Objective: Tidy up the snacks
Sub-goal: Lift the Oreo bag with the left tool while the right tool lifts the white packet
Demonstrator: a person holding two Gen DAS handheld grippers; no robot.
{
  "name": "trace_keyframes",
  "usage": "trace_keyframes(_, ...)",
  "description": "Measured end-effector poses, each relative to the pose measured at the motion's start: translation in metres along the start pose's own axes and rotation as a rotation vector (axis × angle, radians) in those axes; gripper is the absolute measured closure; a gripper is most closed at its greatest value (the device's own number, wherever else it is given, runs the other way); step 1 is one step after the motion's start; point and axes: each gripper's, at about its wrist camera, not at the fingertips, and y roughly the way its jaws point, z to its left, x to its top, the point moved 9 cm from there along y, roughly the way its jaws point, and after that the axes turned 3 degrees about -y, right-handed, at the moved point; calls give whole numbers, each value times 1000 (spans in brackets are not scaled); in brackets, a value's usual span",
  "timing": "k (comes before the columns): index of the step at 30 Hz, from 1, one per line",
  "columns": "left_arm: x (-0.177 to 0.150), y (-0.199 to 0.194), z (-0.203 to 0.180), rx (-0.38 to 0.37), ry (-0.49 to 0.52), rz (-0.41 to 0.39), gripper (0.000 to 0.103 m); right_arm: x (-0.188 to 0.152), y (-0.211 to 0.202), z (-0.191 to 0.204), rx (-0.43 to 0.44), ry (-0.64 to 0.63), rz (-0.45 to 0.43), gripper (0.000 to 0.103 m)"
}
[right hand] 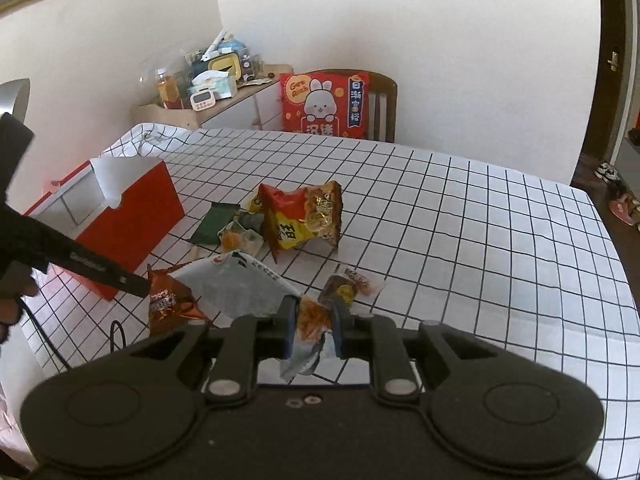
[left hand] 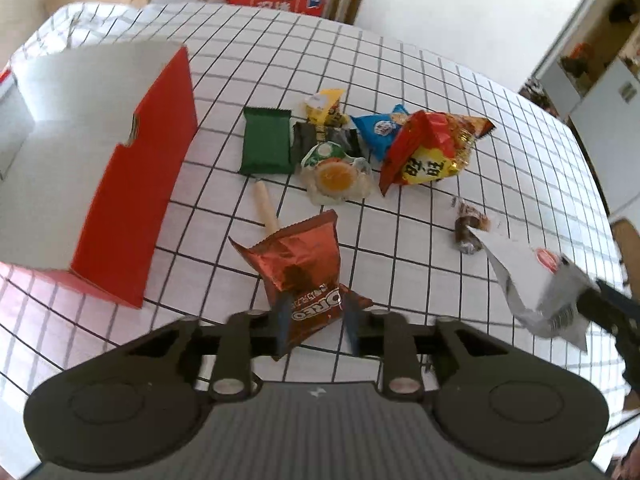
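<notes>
Looking along my left claw (left hand: pixel 316 322), I see its blue pads standing apart on either side of the crinkled brown foil Oreo packet (left hand: pixel 304 276); whether either pad touches the foil I cannot tell, and the packet's near end is hidden behind the claw body. My right claw (right hand: pixel 314 330) is clamped on the white-and-silver snack bag (right hand: pixel 240 288), whose near corner is crushed between the pads and whose print is too blurred to read. The pale wooden stick (left hand: pixel 266 208) has its near end tucked under the Oreo packet. In the heap beyond, the dark green flat packet (left hand: pixel 266 140) lies clear, but the black wrapper (left hand: pixel 320 136) is half buried under the clear egg-print pouch (left hand: pixel 338 176), and the yellow sachet (left hand: pixel 324 106) and blue sachet (left hand: pixel 380 128) are partly covered by their neighbours and by the red-and-yellow noodle bag (left hand: pixel 428 148). A small brown wrapped sweet (right hand: pixel 346 288) lies alone on the right. The open red cardboard box (left hand: pixel 132 184) stands at the left, its far-left part cut off by the frame. The white black-grid tablecloth (right hand: pixel 480 240) is bare to the far right, up to the table's edge.
</notes>
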Motion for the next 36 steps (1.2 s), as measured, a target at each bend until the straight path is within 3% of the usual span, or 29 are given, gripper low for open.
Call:
trace_keyframes(2, -1, 2, 2, -16, -43, -1, 43, -1, -2, -1, -3, 15, -3, 86)
trace_keyframes(5, 1, 2, 4, -20, -80, -14, 34, -2, -7, -2, -6, 33, -12, 86)
trace_keyframes(8, 4, 11, 5, 11, -115, -10, 34, -3, -7, -2, -9, 37, -12, 86)
trace_keyframes(12, 10, 34, 5, 122, -121, -13, 34, -6, -6, 0, -11, 33, -3, 86)
trace_keyframes(16, 9, 50, 6, 170, -125, 5, 34, -8, -4, 0, -12, 25, 7, 86)
trace_keyframes(21, 9, 59, 9, 173, -144, 22, 35, -12, -3, -1, -10, 24, 17, 86)
trace_keyframes(23, 9, 59, 9, 166, -153, 29, 49, -12, -3, -1, -10, 24, 19, 86)
trace_keyframes(28, 7, 55, 10, 164, -148, 32, 65, -10, -2, -2, -14, 24, 19, 86)
trace_keyframes(36, 4, 27, 17, 120, -125, 16, 68, -2, -3, 4, -16, 19, 6, 86)
